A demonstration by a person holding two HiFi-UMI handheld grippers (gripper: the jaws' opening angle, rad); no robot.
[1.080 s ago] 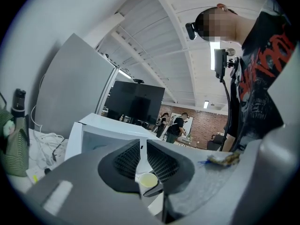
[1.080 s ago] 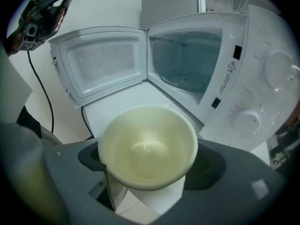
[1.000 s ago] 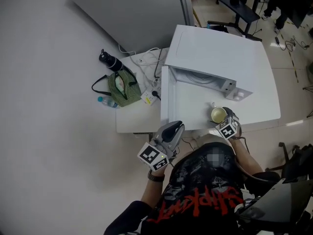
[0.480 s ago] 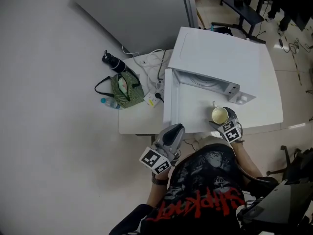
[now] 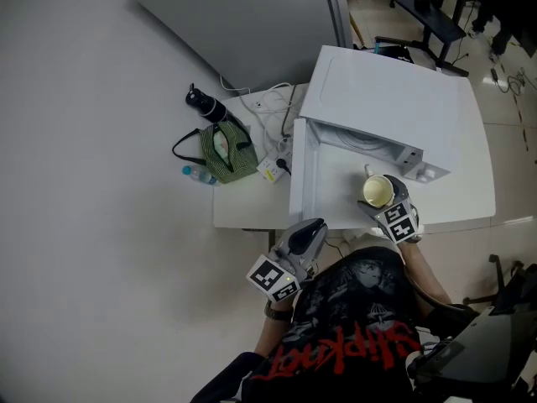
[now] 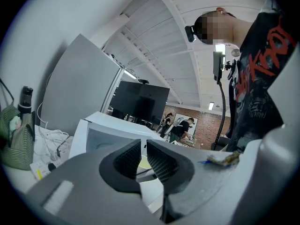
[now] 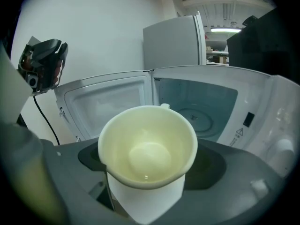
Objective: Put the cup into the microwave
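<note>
Right gripper view: right gripper gripped pale yellow cup; open white microwave lay straight ahead. Left gripper clenched, empty.

Red lettering on the person's black shirt reads "Slipknot".

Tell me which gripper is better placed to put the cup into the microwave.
Right. The right gripper holds the cup facing the open microwave; the left gripper is empty, off to the side.
</note>
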